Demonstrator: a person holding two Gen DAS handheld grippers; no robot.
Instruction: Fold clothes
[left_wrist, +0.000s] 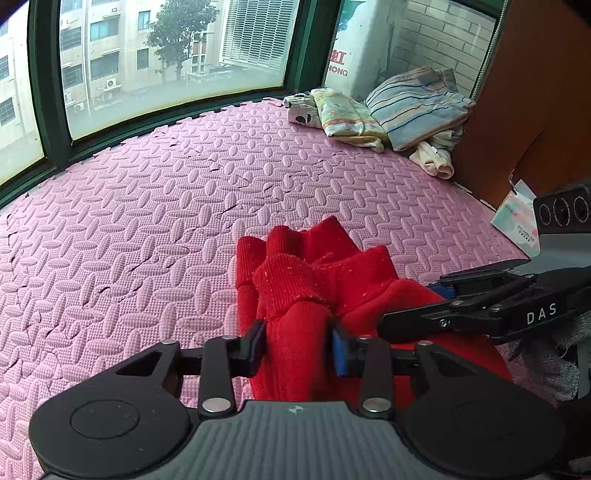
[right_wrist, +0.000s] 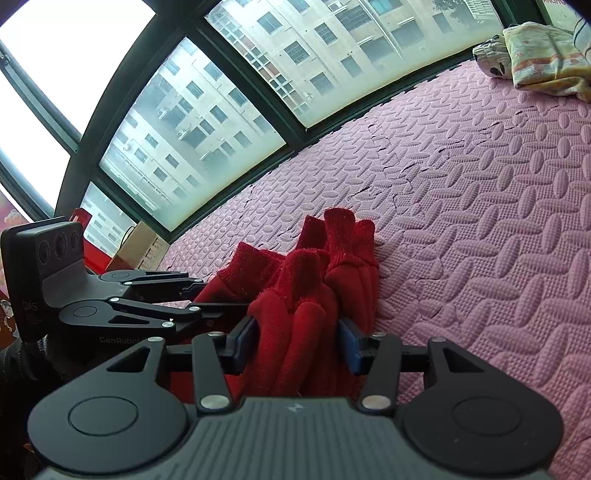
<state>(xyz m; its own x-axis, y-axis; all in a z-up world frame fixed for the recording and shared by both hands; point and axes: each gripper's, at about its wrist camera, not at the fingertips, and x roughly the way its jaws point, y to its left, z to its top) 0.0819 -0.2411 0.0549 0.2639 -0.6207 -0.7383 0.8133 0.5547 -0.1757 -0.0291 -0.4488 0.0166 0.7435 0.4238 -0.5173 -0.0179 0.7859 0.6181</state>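
Observation:
A red knit garment (left_wrist: 314, 288) with ribbed cuffs lies bunched on the pink foam mat (left_wrist: 147, 221). My left gripper (left_wrist: 299, 345) is shut on a thick fold of it near the cuffs. My right gripper (right_wrist: 297, 341) is shut on another bunched part of the same garment (right_wrist: 314, 288). The two grippers are close side by side: the right one (left_wrist: 443, 310) shows at the right of the left wrist view, the left one (right_wrist: 207, 302) at the left of the right wrist view. The garment's lower part is hidden under the grippers.
A pile of folded clothes (left_wrist: 388, 110) sits in the far right corner by a wooden cabinet (left_wrist: 535, 110). A tissue pack (left_wrist: 517, 221) lies at the mat's right edge. A green-framed window (left_wrist: 166, 107) borders the far side. A red box and cardboard (right_wrist: 136, 247) stand at the left.

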